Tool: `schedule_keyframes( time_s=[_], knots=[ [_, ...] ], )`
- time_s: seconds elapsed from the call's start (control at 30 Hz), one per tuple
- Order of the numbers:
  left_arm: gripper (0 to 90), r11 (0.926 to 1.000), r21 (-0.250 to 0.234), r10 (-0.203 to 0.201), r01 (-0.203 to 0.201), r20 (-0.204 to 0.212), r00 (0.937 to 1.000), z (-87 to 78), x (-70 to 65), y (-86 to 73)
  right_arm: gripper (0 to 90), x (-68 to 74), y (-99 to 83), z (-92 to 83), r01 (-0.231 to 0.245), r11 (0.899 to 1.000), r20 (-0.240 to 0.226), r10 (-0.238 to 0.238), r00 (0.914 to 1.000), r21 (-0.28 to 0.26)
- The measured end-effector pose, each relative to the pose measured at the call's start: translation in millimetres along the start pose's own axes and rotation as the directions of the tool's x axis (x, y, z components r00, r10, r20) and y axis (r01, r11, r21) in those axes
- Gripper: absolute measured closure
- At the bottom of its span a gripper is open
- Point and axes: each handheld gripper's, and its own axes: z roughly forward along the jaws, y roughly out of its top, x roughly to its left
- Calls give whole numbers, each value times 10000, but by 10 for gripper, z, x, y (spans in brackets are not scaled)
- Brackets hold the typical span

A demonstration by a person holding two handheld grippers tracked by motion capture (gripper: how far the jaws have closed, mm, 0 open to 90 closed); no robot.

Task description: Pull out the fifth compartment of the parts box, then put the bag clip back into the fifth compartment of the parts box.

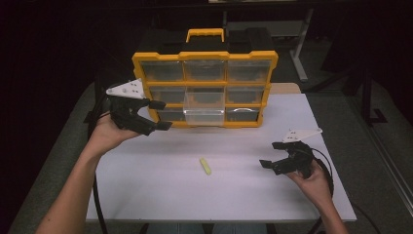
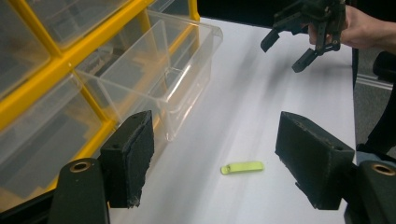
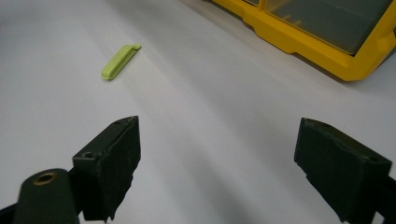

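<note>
Left claw gapes — beside clear drawer.

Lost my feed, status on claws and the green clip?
Both claws, left and right, open, empty. Green clip flat on table, untouched. Clear drawer pulled out. Path clear.

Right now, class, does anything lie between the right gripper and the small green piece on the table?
Nothing visible does. The green piece lies alone on the white table, and only bare tabletop separates it from the open right gripper.
</note>
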Motion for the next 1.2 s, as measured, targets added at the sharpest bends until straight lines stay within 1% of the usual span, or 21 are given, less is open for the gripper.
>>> schedule_keyframes(
  time_s=[0.1,0.13,0.17,0.27,0.33,0.4,0.43,0.53,0.67,0.73,0.77,0.83,0.97,1.07,1.13,1.2],
  knots=[
    [271,10000,26,-63,64,-144,9999,-24,-30,-68,136,-3,-3,3,54,10000,-21,-54,10000,-2],
    [267,9999,34,-96,96,-162,9998,-36,-40,-95,136,-5,-7,4,3,10000,-40,-3,10000,17],
    [266,9999,-27,-128,127,-201,9997,-46,-53,-124,136,-17,-15,7,41,10000,-9,-41,10000,29],
    [258,9996,-135,-268,263,-383,9989,-70,-96,-216,136,-33,-28,8,-197,9998,-21,197,9998,65],
    [253,9990,-237,-394,384,-447,9982,-81,-116,-277,136,-35,-33,10,-187,9998,-29,187,9998,66],
    [242,9986,-225,-493,480,-604,9970,-84,-139,-333,136,-30,-35,16,-144,9998,-38,145,9999,98],
    [239,9983,-256,-544,529,-619,9966,-80,-149,-361,136,-22,-34,18,-219,9996,-34,220,9998,150],
    [231,9982,-64,-602,599,-727,9955,-61,-179,-429,136,-15,-37,30,-228,9995,-35,229,9997,225],
    [229,9982,-44,-597,595,-794,9951,-48,-200,-492,136,-25,-45,38,-170,9996,-64,171,9998,205],
    [224,9973,-150,-733,723,-868,9935,-38,-231,-558,136,-31,-55,43,-224,9996,-112,226,9997,197],
    [224,9969,-201,-770,755,-876,9932,-35,-241,-581,136,-27,-56,44,-325,9992,-127,328,9994,251],
    [222,9965,-167,-835,823,-923,9922,-28,-257,-631,136,-29,-60,53,-344,9991,-174,348,9992,238],
    [214,9948,-214,-1011,994,-1075,9890,-6,-289,-739,136,-27,-61,78,-118,9996,-161,122,9998,252],
    [212,9936,-257,-1121,1099,-1113,9874,-4,-308,-823,136,-6,-53,90,-214,9988,-267,226,9994,451],
    [215,9912,-328,-1310,1281,-1138,9848,2,-322,-888,136,10,-53,93,-87,9989,-338,103,9994,467],
    [213,9907,-255,-1360,1338,-1268,9826,0,-331,-945,136,28,-53,95,-43,9987,-345,61,9994,506]
  ],
)
